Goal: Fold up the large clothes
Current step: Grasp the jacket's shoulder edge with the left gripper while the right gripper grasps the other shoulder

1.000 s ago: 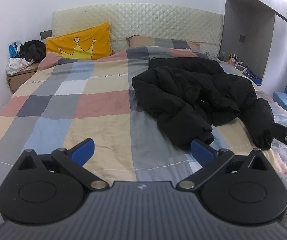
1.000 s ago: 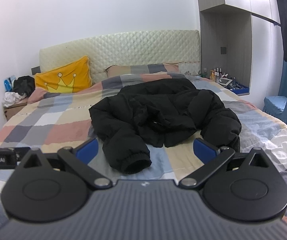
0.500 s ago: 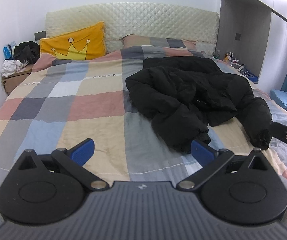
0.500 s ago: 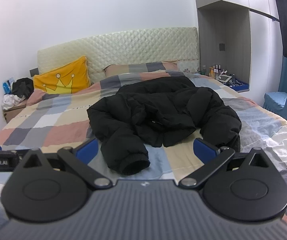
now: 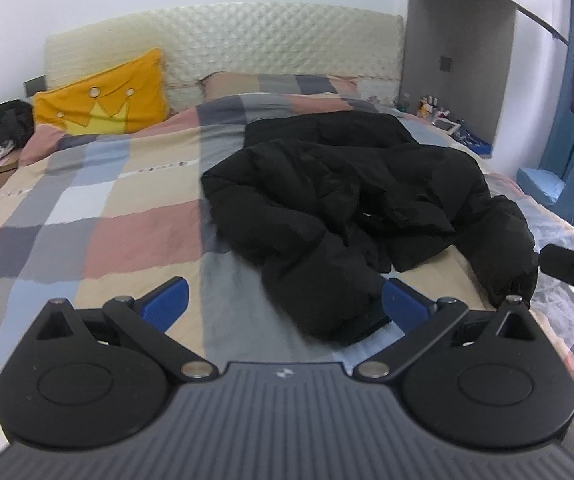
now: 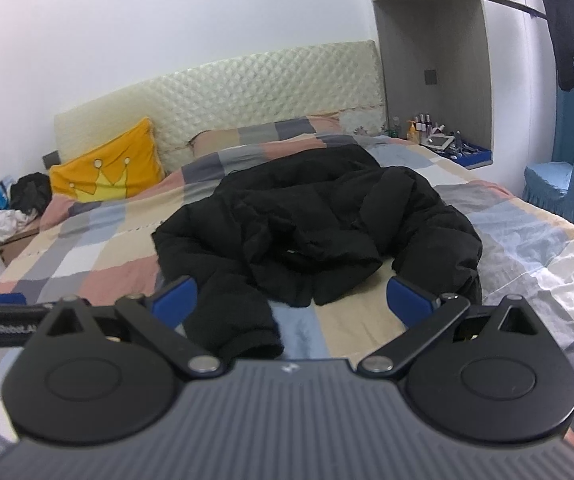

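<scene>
Moved closer to the crumpled black puffer jacket (image 5: 351,208) than a second earlier, both views now filled more by it. Lay bunched right of centre on the pastel checked patchwork bedspread (image 5: 99,216), one cuffed sleeve (image 6: 243,328) trailing toward the near edge. Left gripper (image 5: 283,300) held with blue-padded fingers spread wide, the sleeve end partly between them, gripping nothing. Right gripper (image 6: 293,294) likewise spread and empty, hovering above sleeve and hem. Flanked at the head by a yellow crown-print cushion (image 5: 107,100) and a quilted cream headboard (image 6: 247,92). Beyond, a heap of dark and white clothes (image 6: 23,204), a shelf of small bottles (image 6: 427,128) and a blue frilled chair cover (image 6: 567,184). Read partly on the left tool's side: "GenRobot.AI" (image 6: 5,328), cut off.
</scene>
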Demonstrator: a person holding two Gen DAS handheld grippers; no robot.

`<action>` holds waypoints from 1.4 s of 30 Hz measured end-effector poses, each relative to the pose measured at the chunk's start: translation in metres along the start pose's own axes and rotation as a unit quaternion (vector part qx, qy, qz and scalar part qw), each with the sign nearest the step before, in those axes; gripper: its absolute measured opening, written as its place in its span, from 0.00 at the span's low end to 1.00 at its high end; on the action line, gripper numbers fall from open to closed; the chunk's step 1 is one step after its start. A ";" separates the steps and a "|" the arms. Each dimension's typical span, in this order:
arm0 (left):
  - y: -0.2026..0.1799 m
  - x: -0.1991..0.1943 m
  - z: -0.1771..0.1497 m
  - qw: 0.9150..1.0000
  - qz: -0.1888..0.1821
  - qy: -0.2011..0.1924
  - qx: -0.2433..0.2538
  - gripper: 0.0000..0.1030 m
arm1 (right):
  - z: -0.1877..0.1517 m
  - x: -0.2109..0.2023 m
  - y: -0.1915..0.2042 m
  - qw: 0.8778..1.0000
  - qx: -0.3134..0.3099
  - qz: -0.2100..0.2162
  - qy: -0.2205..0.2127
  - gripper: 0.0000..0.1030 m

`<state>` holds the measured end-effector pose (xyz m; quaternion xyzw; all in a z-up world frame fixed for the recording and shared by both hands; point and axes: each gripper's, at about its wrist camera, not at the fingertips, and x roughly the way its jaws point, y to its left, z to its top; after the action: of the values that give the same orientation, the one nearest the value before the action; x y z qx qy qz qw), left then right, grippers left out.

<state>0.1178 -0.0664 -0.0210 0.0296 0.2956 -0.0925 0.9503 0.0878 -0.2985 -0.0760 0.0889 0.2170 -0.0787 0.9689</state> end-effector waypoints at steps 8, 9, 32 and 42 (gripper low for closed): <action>-0.021 0.092 0.030 0.999 -0.030 0.016 0.014 1.00 | 0.015 0.048 -0.030 1.000 0.029 0.007 0.010 1.00; -0.022 0.104 0.032 0.999 -0.032 0.019 0.014 1.00 | 0.017 0.054 -0.033 1.000 0.028 0.003 0.010 1.00; -0.040 0.331 0.046 0.985 -0.148 0.078 -0.047 0.94 | -0.007 0.284 -0.083 0.994 -0.024 -0.064 0.085 0.72; -0.039 0.358 0.060 0.981 -0.167 0.075 -0.070 0.70 | -0.026 0.334 -0.090 0.989 -0.061 -0.091 0.102 0.70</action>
<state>0.4331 -0.1683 -0.1750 -0.0803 0.3728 -0.2266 0.8962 0.3584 -0.4187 -0.2561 0.0169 0.3261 -0.1434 0.9342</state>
